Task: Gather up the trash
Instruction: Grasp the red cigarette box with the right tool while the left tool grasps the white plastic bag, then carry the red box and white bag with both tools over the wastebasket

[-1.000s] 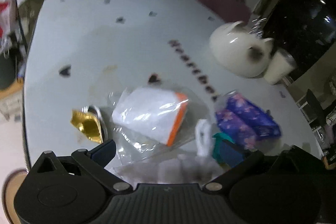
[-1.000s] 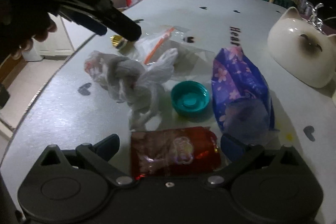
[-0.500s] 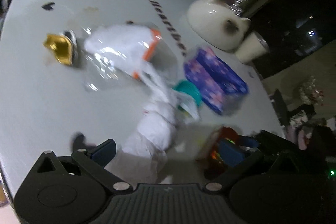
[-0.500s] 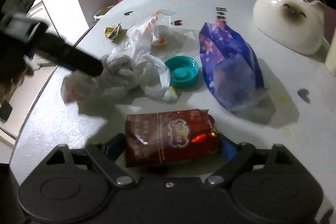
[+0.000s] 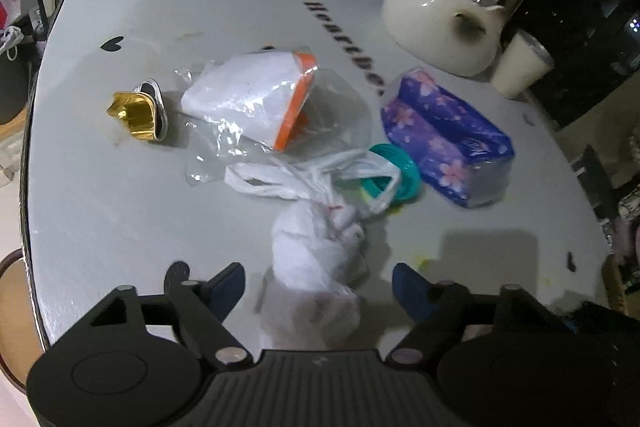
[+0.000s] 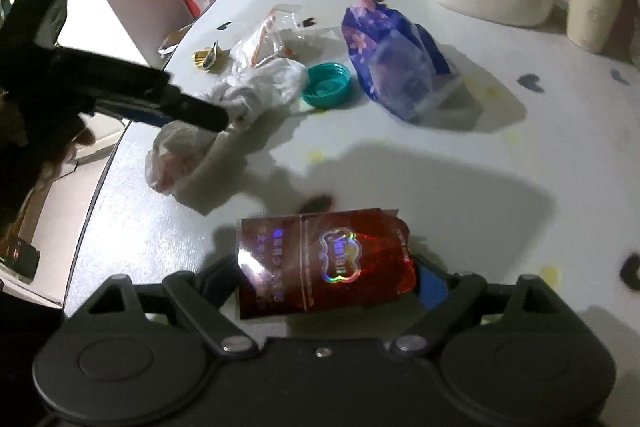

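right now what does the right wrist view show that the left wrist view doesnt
Only the right wrist view shows the red foil packet pinched in the right claw, and the left claw's fingers from the side.

Only the left wrist view shows the left claw closing around the knotted white bag.

Both share the teal lid, purple tissue pack, gold wrapper, cat-shaped dish and cup.

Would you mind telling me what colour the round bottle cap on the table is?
Teal green; the bottle cap shows best in the right wrist view.
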